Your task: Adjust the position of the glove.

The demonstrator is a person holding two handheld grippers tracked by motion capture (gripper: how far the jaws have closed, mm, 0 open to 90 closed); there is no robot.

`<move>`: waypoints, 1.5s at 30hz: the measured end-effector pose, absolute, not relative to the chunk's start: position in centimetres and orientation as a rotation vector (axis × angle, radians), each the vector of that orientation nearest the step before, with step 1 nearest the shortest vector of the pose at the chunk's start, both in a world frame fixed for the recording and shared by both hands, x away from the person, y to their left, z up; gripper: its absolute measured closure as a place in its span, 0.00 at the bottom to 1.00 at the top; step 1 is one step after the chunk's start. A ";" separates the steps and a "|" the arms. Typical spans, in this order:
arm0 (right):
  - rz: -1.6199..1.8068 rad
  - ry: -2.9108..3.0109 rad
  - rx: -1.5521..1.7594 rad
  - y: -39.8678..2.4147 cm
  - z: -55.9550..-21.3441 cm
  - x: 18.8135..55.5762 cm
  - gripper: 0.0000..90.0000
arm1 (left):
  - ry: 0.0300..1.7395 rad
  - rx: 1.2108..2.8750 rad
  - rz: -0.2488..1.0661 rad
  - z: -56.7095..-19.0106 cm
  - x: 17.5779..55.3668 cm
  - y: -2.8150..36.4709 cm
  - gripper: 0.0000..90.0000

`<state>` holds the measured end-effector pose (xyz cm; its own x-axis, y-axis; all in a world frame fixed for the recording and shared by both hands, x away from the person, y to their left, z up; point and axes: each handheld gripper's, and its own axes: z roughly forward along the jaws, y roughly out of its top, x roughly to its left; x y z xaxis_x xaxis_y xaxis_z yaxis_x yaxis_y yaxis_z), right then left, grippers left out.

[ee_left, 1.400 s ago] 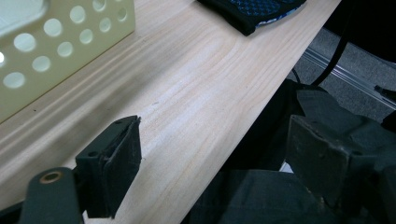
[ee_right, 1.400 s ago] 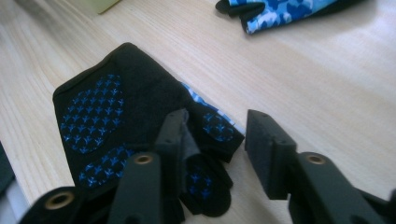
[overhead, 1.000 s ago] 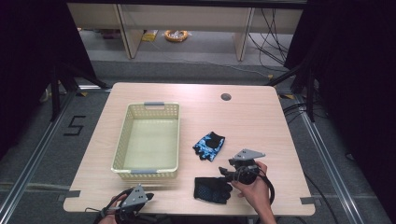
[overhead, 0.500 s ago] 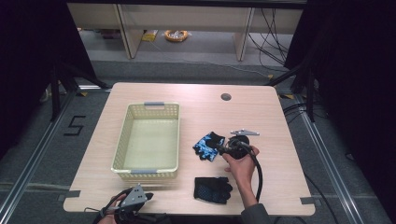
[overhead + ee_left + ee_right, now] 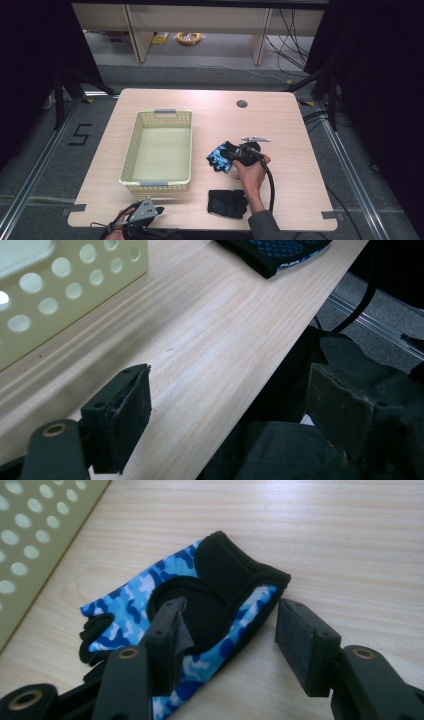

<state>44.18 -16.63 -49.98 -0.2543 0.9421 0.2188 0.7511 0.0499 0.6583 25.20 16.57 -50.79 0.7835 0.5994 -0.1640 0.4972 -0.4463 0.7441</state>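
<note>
The right gripper (image 5: pixel 235 156) has moved. A second ago it hung over the flat black fabric glove (image 5: pixel 227 202) near the table's front edge. Now it has gone up the table, toward 12 o'clock, and sits at the blue camouflage fabric glove with black trim (image 5: pixel 221 156). So this looks like the glove to be picked next, and the grab has not happened yet.

In the right gripper view, the right gripper (image 5: pixel 227 642) has its jaws apart. One jaw sits over the blue glove's (image 5: pixel 200 605) black cuff part. The other jaw is off the glove's edge, over bare wood. The pads do not squeeze the glove yet. The glove lies flat, and its short fingers point to 9 o'clock in that view.

From the right gripper, the pale yellow plastic basket with round holes (image 5: pixel 159 185) is at 9 o'clock, close by. It looks like the place for the gloves.

The left gripper (image 5: pixel 142 217) waits at the table's front edge, at 7 o'clock from the right one. In its own view the left gripper (image 5: pixel 227 422) has its jaws wide apart with nothing between them.

The light wooden table (image 5: pixel 290 130) holds it all.
</note>
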 end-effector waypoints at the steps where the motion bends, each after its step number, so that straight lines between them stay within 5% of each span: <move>1: 0.992 2.069 1.673 -16.6 -50.3 44.4 0.53 | 0.809 2.134 0.156 -50.8 25.2 16.6 0.20; 7: 0.958 2.106 1.631 -16.1 -50.7 44.4 0.58 | 0.810 2.131 0.160 -50.8 25.2 16.6 0.20; 15: 1.026 2.125 1.541 -15.8 -51.2 44.8 0.94 | 0.810 2.133 0.158 -50.8 25.2 16.6 0.20; 28: 1.183 2.206 1.361 -16.6 -48.5 43.8 0.96 | 0.808 2.133 0.158 -50.8 25.2 16.6 0.20; 37: 1.340 2.257 1.088 -19.0 -42.4 39.9 0.96 | 0.805 2.148 0.166 -50.8 25.3 16.6 0.20; 45: 1.388 2.349 1.052 -20.3 -42.0 36.7 0.96 | 0.800 2.135 0.167 -50.8 25.2 16.0 0.20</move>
<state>36.67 -20.30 -42.04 -0.7205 0.6736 0.1646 0.4691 0.2987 0.8311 25.24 16.00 -50.75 0.7886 0.5960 -0.1513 0.4860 -0.4533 0.7472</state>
